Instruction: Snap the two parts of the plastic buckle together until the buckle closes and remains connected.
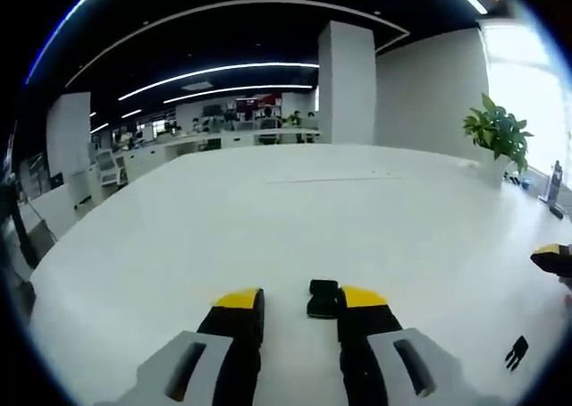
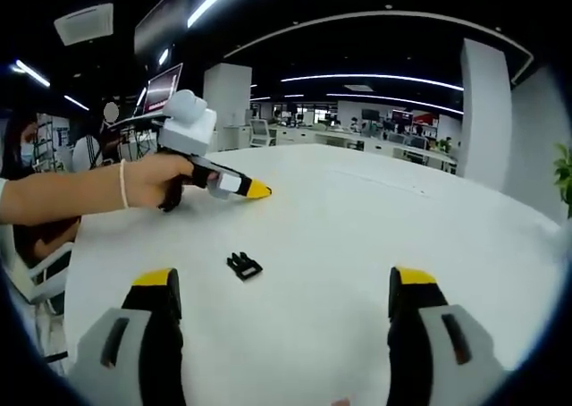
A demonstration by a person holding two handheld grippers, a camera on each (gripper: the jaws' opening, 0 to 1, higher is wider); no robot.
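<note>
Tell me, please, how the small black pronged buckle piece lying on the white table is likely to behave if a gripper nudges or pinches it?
The pronged buckle piece looks small and flat, so probably light and unlikely to roll. On the smooth white table it may well skid when nudged. Its thin prongs likely flex under a pinch.

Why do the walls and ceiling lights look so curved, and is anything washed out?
Fisheye distortion bends both views' edges. In the left gripper view a bright window blows out to white behind the plant; the table glares pale. The right gripper view is evener, with the pronged buckle part sharp.
</note>
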